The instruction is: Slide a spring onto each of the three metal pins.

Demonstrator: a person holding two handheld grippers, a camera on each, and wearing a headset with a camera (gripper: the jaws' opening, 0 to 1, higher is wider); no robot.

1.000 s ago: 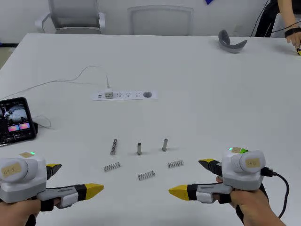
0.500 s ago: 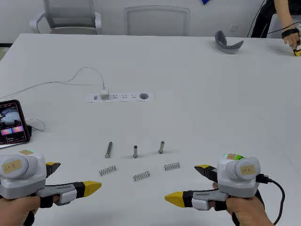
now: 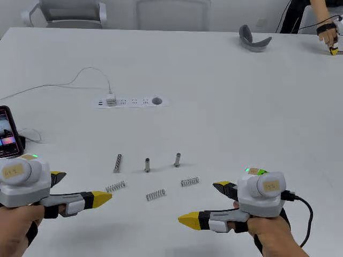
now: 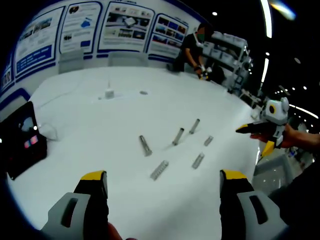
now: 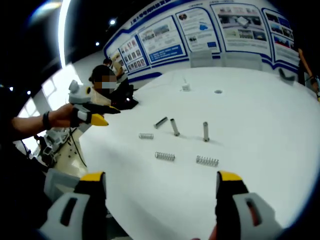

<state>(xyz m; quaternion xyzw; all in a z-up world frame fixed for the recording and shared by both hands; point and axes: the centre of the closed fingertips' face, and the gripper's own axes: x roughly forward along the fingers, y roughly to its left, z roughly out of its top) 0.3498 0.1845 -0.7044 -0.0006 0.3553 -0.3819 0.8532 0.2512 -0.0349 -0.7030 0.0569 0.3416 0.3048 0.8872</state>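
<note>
The head view is sliding up and to the left compared with a second ago, because the headset is moving. The pins and springs are staying in the same spots on the white table (image 3: 257,107).

Three metal pins are sitting in a row near the front of the table. The left pin (image 3: 118,162) is slanting over, while the middle pin (image 3: 147,164) and the right pin (image 3: 177,159) are standing up. Three springs are lying just in front of them, one near each pin: the left spring (image 3: 115,186), the middle spring (image 3: 155,194) and the right spring (image 3: 189,182). None is sitting on a pin.

The left gripper (image 3: 80,187) is hanging to the left of the springs with its claw spread wide, gripping nothing. The right gripper (image 3: 204,203) is hanging to their right, also spread wide and gripping nothing.

A power strip (image 3: 132,101) is lying further back.
</note>
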